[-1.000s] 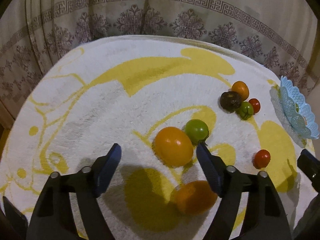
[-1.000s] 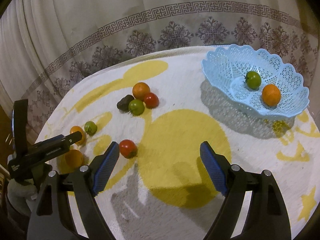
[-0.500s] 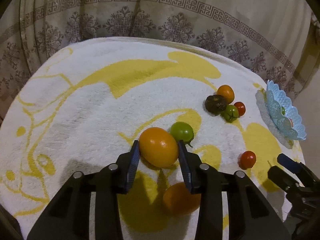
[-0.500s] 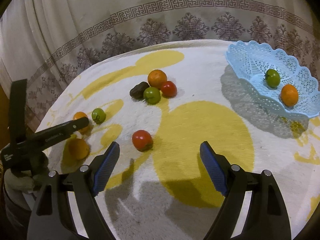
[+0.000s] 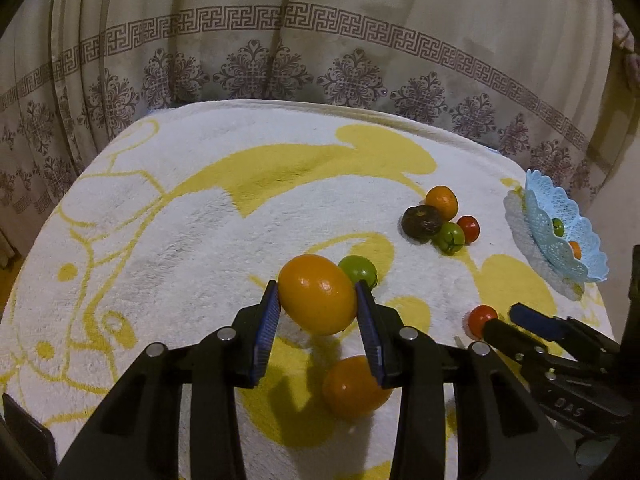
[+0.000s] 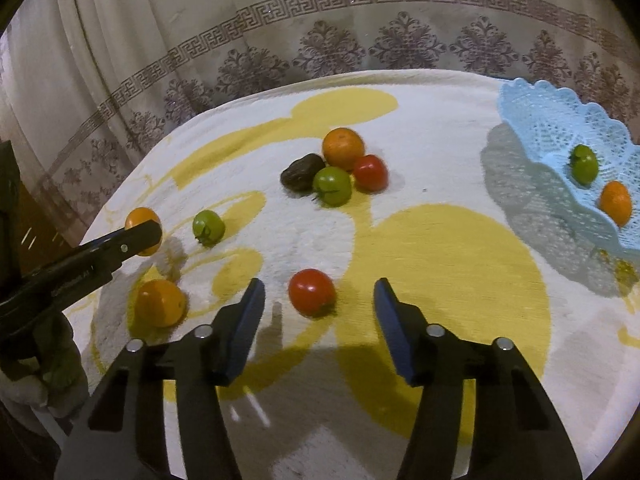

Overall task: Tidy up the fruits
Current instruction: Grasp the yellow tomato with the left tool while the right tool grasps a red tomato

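left gripper (image 5: pixel 316 312): clamped on orange (image 5: pixel 318 294), lifted off tabletop (image 5: pixel 200 208) | right gripper (image 6: pixel 318 308): closing around red tomato (image 6: pixel 312 292), pads not touching

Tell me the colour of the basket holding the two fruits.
Light blue, with a lacy openwork pattern and scalloped rim: the basket shows best in the right wrist view.

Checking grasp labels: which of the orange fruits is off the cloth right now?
The orange clamped in the left gripper, beside the green tomato. The other loose oranges rest on the cloth; one lies in the basket.
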A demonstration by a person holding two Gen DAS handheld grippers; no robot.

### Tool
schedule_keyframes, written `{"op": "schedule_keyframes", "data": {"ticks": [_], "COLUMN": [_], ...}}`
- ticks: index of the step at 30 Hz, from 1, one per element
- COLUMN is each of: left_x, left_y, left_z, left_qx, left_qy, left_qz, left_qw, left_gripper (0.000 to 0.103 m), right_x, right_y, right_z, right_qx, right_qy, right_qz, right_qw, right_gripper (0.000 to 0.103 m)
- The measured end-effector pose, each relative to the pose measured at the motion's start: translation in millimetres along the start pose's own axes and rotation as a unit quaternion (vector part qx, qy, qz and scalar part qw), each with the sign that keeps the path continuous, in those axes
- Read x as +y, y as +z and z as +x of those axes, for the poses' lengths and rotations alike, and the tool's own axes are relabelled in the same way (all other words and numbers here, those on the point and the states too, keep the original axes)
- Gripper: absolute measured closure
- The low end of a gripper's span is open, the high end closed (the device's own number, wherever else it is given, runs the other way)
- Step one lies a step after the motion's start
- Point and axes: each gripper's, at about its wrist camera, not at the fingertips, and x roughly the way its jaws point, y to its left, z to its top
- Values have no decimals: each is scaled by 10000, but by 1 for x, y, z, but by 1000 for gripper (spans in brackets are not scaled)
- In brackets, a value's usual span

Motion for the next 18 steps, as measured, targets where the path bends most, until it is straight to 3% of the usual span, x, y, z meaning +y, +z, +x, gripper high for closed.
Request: {"op": "schedule_keyframes", "data": {"ticks": [7,13,18], "left_x": [-2,-7,-9], "left_y": [-2,-3,-4], "left_z": [0,1,-1], "left_qx": [25,48,39], "left_qy": [-23,-42,-57], "left_qz": [16,56,73], "left_qw": [10000,10000,9999], "left_gripper": [64,64,64], "right_x": [4,7,9], "right_y": [0,-2,-4], "right_z": [13,13,7], "right_qx": [97,53,15], "right_qy": [-8,-125,-95], "right_qz": [-75,-198,-247], "right_qw": [9999,9997,9996], "right_gripper": [58,74,75]}}
